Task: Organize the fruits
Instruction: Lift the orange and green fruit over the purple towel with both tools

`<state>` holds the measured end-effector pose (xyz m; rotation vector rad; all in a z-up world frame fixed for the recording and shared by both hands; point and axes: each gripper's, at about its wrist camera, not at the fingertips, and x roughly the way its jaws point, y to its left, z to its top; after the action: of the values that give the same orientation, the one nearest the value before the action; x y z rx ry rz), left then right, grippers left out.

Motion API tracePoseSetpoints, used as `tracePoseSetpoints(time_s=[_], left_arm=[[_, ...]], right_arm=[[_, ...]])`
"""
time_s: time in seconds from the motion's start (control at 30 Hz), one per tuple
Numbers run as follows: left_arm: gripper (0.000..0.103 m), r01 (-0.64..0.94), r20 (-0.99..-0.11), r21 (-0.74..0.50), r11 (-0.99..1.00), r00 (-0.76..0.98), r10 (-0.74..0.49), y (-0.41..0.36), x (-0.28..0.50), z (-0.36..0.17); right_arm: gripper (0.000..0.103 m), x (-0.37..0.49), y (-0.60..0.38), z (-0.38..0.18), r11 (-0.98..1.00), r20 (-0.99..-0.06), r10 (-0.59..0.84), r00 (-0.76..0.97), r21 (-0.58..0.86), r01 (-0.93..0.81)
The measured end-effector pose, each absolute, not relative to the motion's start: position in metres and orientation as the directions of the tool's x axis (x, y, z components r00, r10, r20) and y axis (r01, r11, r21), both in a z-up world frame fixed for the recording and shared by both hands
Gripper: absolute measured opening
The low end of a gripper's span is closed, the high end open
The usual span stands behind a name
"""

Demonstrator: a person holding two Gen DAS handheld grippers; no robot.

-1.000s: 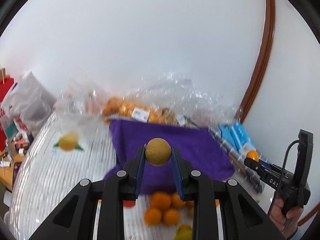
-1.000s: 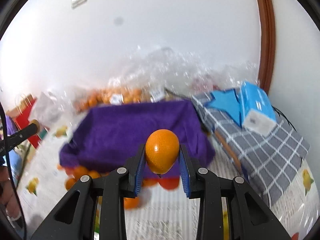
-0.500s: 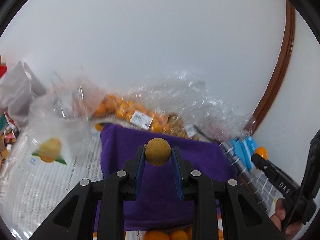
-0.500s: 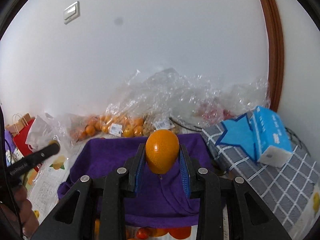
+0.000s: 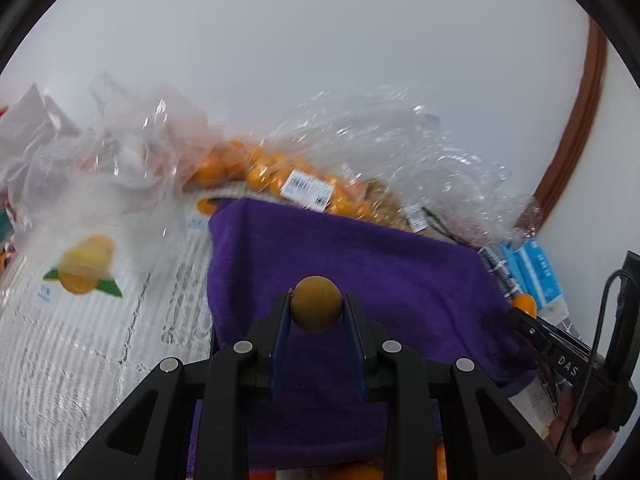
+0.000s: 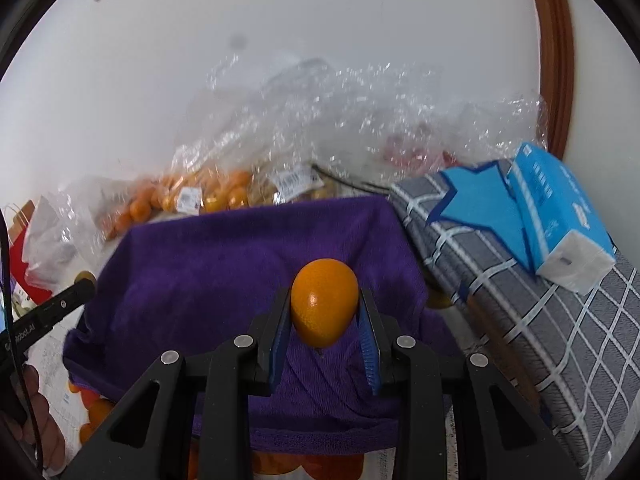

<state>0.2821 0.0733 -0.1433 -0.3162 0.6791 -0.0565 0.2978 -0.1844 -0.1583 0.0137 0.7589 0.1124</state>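
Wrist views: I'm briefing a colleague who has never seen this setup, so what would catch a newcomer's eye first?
Each gripper clamps a fruit above the purple cloth: the right gripper holds a bright orange, the left gripper a smaller brownish-yellow fruit. Behind the cloth, against the white wall, lie crinkled clear bags of oranges; a blue tissue pack sits at the right.

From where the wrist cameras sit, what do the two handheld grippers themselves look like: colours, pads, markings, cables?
Both match: the left gripper and the right gripper have matte black angular bodies, silver round screws and blue pads inside the fingers. Seen side-on, the right one carries white lettering and a thin black cable. No sleeve shows.
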Motion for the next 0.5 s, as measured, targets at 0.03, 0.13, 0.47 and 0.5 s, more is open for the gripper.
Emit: tracePoseSetpoints(time_s=[0.03, 0.13, 0.47, 0.5], left_arm=[[0.025, -0.053, -0.622, -0.314, 0.948, 0.766, -0.163, 0.074, 0.285, -0.148], [0.025, -0.06, -0.637, -0.291, 0.955, 0.757, -0.146, 0.072, 0.288, -0.155], [0.025, -0.073, -0.681, -0.248, 0.966, 0.723, -0.12, 0.071, 0.295, -0.163], [0.025, -0.072, -0.682, -0.241, 0.968, 0.722, -0.116, 0.069, 0.295, -0.163]], right_arm=[[0.032, 0.299, -0.184, -0.162, 0.994, -0.692, 0.104, 0.715, 0.05, -0.097], [0.032, 0.302, -0.181, -0.171, 0.994, -0.708, 0.1, 0.699, 0.041, -0.101], [0.032, 0.307, -0.176, -0.188, 0.994, -0.748, 0.098, 0.656, 0.039, -0.105], [0.032, 0.307, -0.175, -0.189, 0.994, -0.751, 0.098, 0.653, 0.037, -0.107]])
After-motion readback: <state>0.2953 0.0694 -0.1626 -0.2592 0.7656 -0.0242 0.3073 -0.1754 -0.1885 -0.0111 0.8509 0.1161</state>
